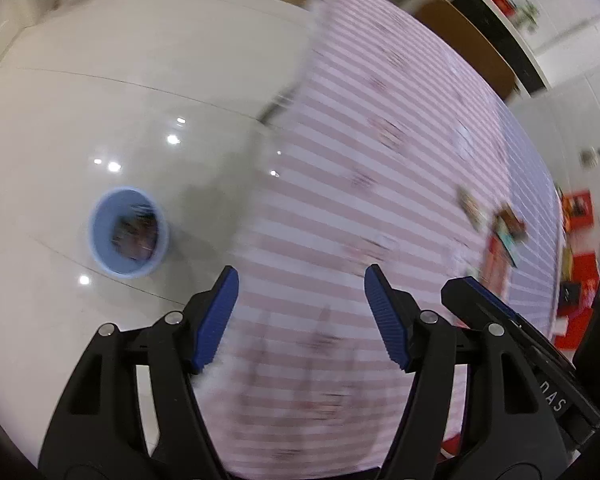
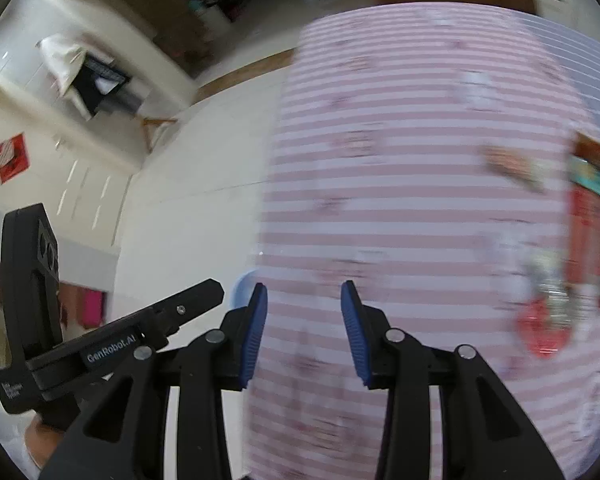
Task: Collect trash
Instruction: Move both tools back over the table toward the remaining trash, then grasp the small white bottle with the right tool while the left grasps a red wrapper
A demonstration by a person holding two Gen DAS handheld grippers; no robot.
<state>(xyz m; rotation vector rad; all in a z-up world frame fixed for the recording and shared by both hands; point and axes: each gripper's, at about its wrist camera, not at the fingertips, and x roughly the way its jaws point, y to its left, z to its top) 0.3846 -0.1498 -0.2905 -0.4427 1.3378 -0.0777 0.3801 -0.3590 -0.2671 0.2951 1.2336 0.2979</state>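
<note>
Right wrist view: trash [image 2: 548,320] is being seen blurred at the right edge, scattered on the striped cloth [image 2: 400,184]. The right gripper [image 2: 304,332] is being held released, nothing between its pads, likely readied for a pick. In the left view, the left gripper [image 1: 300,316] is likewise being held empty and spread; the bin [image 1: 129,236] is being kept on the floor [image 1: 100,80], centre-left, beside the cloth for drops.

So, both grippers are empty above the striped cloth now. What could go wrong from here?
1. Both views are blurred, so aiming at the wrappers near the cloth's far edge may miss.
2. The striped tablecloth could bunch if a pad catches it.
3. The blue bin stands on the floor beside the table; a late release may drop trash outside it.
</note>
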